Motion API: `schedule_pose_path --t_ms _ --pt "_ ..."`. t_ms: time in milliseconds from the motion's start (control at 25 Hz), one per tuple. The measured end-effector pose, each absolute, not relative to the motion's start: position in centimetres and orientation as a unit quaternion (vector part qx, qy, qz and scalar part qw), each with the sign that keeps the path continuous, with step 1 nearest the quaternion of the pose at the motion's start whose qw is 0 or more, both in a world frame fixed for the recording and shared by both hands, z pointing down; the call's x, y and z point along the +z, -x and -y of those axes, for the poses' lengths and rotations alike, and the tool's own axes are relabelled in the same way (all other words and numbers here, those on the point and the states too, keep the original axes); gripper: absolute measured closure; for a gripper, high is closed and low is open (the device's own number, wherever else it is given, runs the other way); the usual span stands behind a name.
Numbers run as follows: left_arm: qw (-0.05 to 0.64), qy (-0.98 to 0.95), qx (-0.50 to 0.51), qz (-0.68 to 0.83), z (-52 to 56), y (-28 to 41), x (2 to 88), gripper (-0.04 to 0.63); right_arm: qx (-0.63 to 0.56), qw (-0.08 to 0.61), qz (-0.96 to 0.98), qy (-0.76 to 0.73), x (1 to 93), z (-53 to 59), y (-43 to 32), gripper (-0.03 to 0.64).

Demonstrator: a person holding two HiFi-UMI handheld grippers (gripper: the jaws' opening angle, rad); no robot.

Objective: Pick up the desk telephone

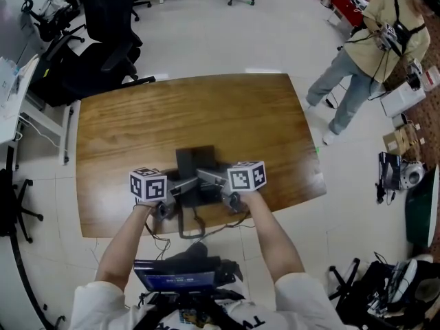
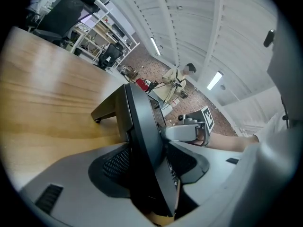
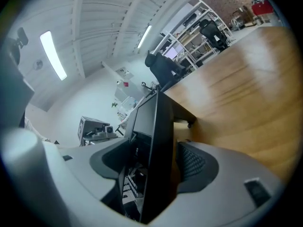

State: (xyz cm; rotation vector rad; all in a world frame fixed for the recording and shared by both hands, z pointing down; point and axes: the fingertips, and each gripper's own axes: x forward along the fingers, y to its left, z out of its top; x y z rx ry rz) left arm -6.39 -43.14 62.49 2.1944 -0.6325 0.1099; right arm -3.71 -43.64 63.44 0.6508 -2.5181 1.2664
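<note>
The black desk telephone (image 1: pixel 194 165) stands on the wooden table (image 1: pixel 137 129) near its front edge. My left gripper (image 1: pixel 184 185) reaches in from the telephone's left side and my right gripper (image 1: pixel 210 179) from its right. In the left gripper view the telephone (image 2: pixel 141 126) shows as a dark slab edge-on between the grey jaws of the left gripper (image 2: pixel 150 164), with a gap on one side. In the right gripper view the telephone (image 3: pixel 158 136) likewise stands between the wide jaws of the right gripper (image 3: pixel 156 163). Neither pair of pads visibly presses on it.
A black cord (image 1: pixel 192 229) loops off the table's front edge. Black office chairs (image 1: pixel 96 40) stand at the back left. A person (image 1: pixel 375 40) stands at the back right, with boxes and gear (image 1: pixel 402 170) on the floor at the right.
</note>
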Motion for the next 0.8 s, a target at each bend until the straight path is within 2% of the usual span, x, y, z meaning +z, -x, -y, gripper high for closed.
schedule_pose_path --t_ms 120,400,560,800 --pt "0.413 -0.872 0.047 0.257 43.3 6.4 62.6 0.373 0.435 0.122 0.866 -0.212 63.3 43.7 4.1 0.325" --pt "0.433 -0.860 0.024 0.269 43.3 6.7 62.8 0.385 0.444 0.103 0.863 -0.219 63.4 43.5 4.0 0.339" --pt "0.418 -0.865 0.023 0.276 43.1 6.7 62.2 0.387 0.436 0.089 0.866 -0.227 62.7 43.4 3.9 0.345" --pt "0.395 -0.873 0.022 0.285 42.4 7.1 60.9 0.388 0.404 0.108 0.879 -0.227 62.2 42.7 4.2 0.345"
